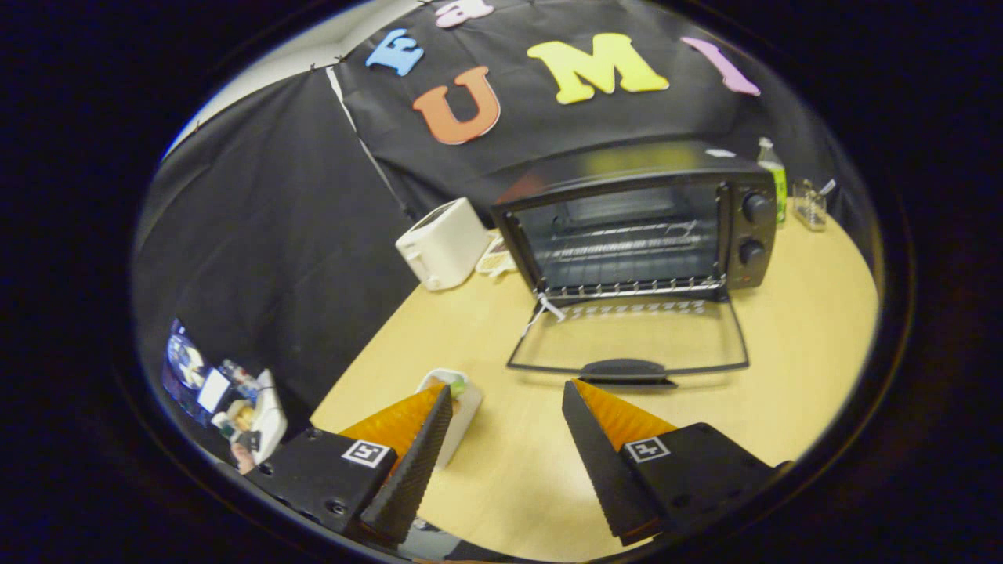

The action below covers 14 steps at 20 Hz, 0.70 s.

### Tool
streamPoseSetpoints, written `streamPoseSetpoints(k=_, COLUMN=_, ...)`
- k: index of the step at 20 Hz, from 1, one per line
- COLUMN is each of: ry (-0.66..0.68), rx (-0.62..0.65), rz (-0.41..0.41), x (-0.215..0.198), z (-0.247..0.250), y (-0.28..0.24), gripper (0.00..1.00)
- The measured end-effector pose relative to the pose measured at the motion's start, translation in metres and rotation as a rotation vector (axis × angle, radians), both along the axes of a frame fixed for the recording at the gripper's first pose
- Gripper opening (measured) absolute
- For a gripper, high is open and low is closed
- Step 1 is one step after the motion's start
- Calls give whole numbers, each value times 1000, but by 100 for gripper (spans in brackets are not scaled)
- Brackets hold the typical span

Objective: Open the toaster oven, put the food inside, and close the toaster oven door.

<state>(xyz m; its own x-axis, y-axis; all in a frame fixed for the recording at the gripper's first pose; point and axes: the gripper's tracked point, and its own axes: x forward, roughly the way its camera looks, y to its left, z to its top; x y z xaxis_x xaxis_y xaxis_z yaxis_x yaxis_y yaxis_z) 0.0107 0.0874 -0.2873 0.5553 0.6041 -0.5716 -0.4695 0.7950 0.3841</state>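
Table (783, 376) of pale wood carries everything here, and the oven (639, 223) serves as the landmark upon it. The oven is black, standing toward the far side of the table, with two round knobs (756, 207) stacked on its right-hand panel and a wire rack (627, 251) visible inside. Its glass door (627, 341) hangs fully open, lying flat toward the gripper, the dark handle (624, 368) at the near edge. Left of the oven, just beside it, stands a white toaster (444, 243). To the right of the oven, behind its corner, is a green-labelled bottle (773, 176), and near that a small clear holder (809, 205) whose contents are too small to tell. In front of the oven and to its left, on the table, lies a white tray (462, 407) with what seems to be food (457, 386) on it, partly hidden behind the left finger. The gripper (507, 385) hovers in front of the oven door with its fingers (603, 423) spread wide apart, holding nothing; the right fingertip sits just short of the door handle.
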Motion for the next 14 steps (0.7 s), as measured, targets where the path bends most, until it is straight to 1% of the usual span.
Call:
streamPoseSetpoints(k=2, ry=163, rx=19, rz=38, x=-6, z=-14, y=14, gripper=94)
streamPoseSetpoints(k=4, ry=265, rx=57, rz=101, x=-11, z=-22, y=34, gripper=93)
streamPoseSetpoints(k=6, ry=310, rx=92, rz=137, x=-9, z=-26, y=52, gripper=91)
streamPoseSetpoints(k=10, ry=372, rx=50, rz=122, x=-9, z=-49, y=65, gripper=85)
streamPoseSetpoints(k=14, ry=394, rx=69, rz=123, x=-13, z=-48, y=75, gripper=73)
